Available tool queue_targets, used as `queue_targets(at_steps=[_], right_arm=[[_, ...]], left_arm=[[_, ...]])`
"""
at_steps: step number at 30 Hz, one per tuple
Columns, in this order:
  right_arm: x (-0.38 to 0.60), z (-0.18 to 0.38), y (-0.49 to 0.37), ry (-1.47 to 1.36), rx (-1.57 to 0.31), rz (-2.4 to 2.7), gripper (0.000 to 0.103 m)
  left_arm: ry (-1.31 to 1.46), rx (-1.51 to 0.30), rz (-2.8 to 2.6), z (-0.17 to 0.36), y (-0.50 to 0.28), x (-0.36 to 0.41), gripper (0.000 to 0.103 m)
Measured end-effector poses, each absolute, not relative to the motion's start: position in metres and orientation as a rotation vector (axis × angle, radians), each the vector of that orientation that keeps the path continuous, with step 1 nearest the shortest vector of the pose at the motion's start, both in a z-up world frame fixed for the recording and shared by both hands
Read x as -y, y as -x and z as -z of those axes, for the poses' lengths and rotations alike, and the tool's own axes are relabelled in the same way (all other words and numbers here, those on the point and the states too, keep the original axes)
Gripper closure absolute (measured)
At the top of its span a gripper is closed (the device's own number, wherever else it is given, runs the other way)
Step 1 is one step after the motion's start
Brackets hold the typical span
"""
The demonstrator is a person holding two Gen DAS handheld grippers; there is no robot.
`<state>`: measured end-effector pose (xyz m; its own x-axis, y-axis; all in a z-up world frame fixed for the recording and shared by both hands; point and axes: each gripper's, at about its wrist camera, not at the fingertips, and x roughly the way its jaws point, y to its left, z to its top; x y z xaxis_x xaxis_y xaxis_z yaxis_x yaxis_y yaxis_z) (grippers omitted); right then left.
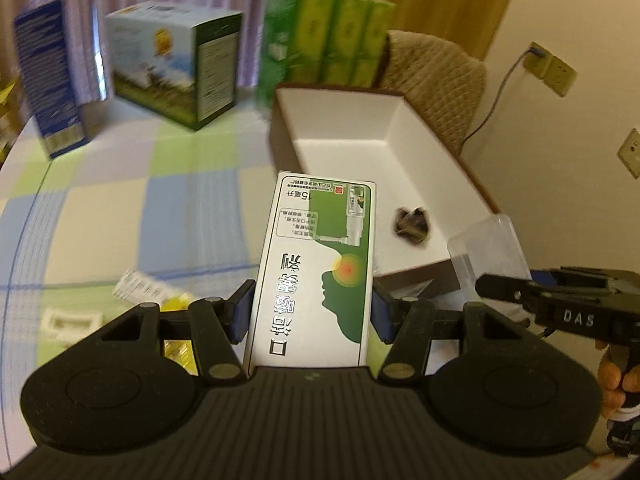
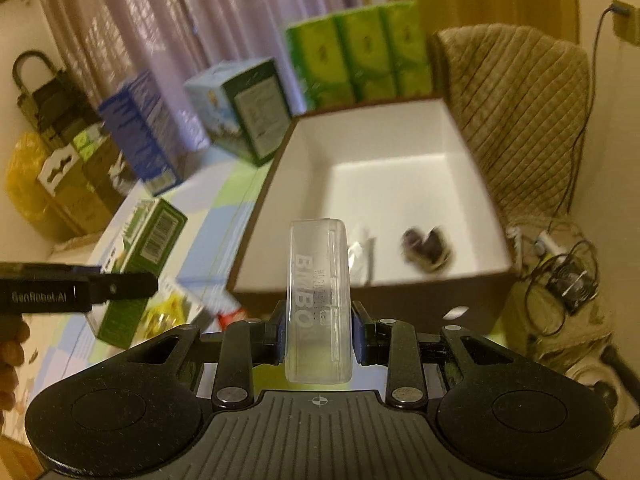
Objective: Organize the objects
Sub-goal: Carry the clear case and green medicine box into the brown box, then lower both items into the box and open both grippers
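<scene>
Left hand-held gripper [image 1: 311,312] is clamped on a white-and-green medicine carton [image 1: 316,268], blue pads pressed against both long sides, carton pointing straight out toward 12 o'clock. It's up above the checkered worktop [image 1: 120,200], with its far end just short of the near left corner of the open white-lined box [image 1: 436,148]. That box has brown outer walls and sits from 12 to 2 o'clock in the left wrist view.

Right hand-held gripper [image 2: 319,332] is squeezing a clear plastic case [image 2: 319,304] with "BMBO" lettering, held lengthwise, tip hanging over the near wall of the same box. Inside the box there's a small dark blurry lump [image 2: 426,249] at about 1 o'clock, can't tell what it is, plus something small and clear-wrapped [image 2: 360,256] next to the case tip.

Around the back at 10 to 12 o'clock: a blue carton [image 1: 52,80], a light blue and green carton [image 1: 176,64], and a green tissue multipack [image 1: 324,36]. Blister packs and yellow bits [image 1: 148,292] lie on the worktop at 9 o'clock near the left hand-held gripper.
</scene>
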<state>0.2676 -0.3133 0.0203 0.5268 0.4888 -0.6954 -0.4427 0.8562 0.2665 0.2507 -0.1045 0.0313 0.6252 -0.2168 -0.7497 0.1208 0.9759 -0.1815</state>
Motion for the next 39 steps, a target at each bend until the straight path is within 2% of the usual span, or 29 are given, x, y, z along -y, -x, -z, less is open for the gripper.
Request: queue_targets(at_steps=[14,39], right_arm=[[0.347,-0.034,-0.329,-0.068,-0.79,-0.521,0.075],[0.331,0.021,-0.402,0.006,-0.922,-0.541,0.075]], left_arm=[[0.083,-0.841,0.245,-0.038,-0.311,0.166,0.05],[0.047,-0.978,0.137,0.015,-0.391,0.199,0.05]])
